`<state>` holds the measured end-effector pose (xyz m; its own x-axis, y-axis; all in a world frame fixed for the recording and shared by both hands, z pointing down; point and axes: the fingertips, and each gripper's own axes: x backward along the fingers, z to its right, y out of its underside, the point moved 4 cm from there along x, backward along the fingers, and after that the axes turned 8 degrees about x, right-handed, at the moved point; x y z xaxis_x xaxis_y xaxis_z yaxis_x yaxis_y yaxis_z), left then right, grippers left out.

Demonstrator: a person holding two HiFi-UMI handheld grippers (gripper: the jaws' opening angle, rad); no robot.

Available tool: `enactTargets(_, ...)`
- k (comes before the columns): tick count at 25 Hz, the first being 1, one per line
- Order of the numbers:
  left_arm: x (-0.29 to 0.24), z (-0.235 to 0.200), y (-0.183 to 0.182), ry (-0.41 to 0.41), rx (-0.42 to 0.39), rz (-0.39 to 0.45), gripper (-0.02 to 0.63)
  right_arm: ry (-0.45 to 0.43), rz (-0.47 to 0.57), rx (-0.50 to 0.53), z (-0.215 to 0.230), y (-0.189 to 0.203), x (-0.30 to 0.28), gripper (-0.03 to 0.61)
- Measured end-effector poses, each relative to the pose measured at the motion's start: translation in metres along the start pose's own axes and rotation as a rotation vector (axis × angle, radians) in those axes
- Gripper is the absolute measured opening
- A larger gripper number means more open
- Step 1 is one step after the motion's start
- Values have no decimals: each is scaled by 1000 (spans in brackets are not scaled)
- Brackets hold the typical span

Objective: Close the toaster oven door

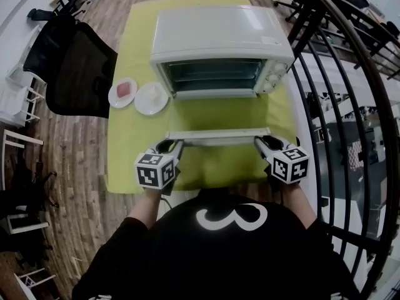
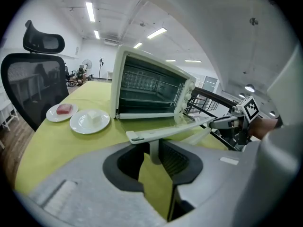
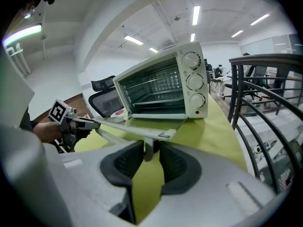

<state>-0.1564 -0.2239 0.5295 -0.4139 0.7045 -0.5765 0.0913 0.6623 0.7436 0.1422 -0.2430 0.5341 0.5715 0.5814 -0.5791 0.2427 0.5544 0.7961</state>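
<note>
The white toaster oven [image 1: 219, 36] stands on the green table [image 1: 131, 161] with its door [image 1: 219, 120] folded down flat toward me. The door handle [image 1: 219, 136] is a white bar along the door's near edge. My left gripper [image 1: 174, 145] holds the handle's left end; in the left gripper view the handle's post [image 2: 153, 150] sits between the jaws of this gripper [image 2: 154, 154]. My right gripper [image 1: 262, 142] holds the right end, and the right gripper view shows the post [image 3: 147, 148] pinched between the jaws of that gripper [image 3: 149, 151]. The oven cavity [image 1: 212, 75] is empty.
Two white plates lie left of the oven, one [image 1: 122, 92] with a pink piece, the other [image 1: 152, 98] with a white piece. A black office chair [image 1: 75, 67] stands at the table's left side. A black metal railing [image 1: 340, 105] runs close along the right.
</note>
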Motion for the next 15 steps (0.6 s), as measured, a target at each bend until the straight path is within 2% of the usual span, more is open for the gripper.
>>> enactTargets(10,10,5,-30,-1,16,43,110,15,72,12,0,-29,12,107)
enactTargets(15,16,9,-46,-12,0,71,114,25,110,21,1,-46,17,107)
